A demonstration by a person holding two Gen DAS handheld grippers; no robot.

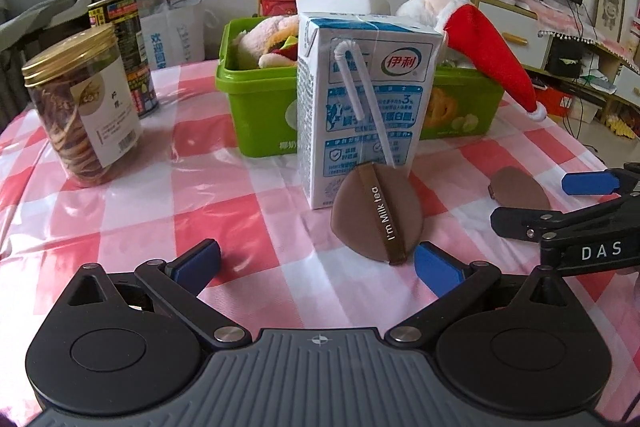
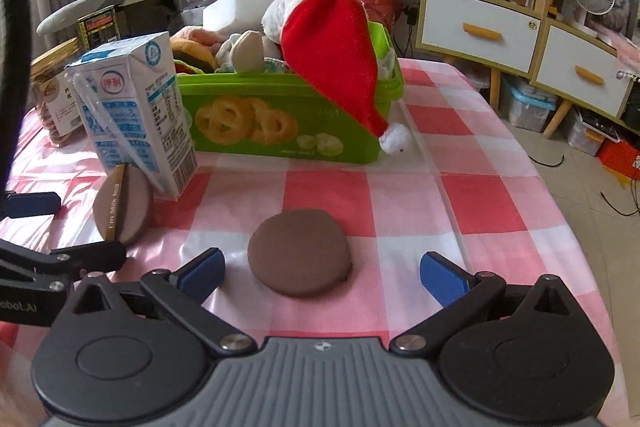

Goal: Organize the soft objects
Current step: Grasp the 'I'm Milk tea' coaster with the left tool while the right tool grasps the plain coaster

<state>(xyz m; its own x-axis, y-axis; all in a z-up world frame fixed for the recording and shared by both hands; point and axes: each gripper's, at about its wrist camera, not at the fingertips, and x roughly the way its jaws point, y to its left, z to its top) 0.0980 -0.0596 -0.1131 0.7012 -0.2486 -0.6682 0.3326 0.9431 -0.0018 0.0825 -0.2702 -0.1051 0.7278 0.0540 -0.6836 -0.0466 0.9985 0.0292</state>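
A brown powder puff with an "I'm Milk tea" strap (image 1: pixel 377 214) leans on edge against a milk carton (image 1: pixel 362 103); it also shows in the right wrist view (image 2: pixel 123 203). My left gripper (image 1: pixel 318 265) is open, the puff just ahead of its right finger. A second brown puff (image 2: pixel 300 251) lies flat on the tablecloth between the fingers of my open right gripper (image 2: pixel 322 273), apart from both pads. It shows too in the left wrist view (image 1: pixel 520 190). A green box (image 2: pixel 280 119) behind holds plush toys and a red Santa hat (image 2: pixel 336 55) draped over its rim.
A jar with a gold lid (image 1: pixel 76 107) and a dark can (image 1: pixel 124 47) stand at the table's left. The red-and-white checked tablecloth (image 2: pixel 460 195) ends at the right edge, with floor, drawers and shelves beyond. An office chair stands behind at the left.
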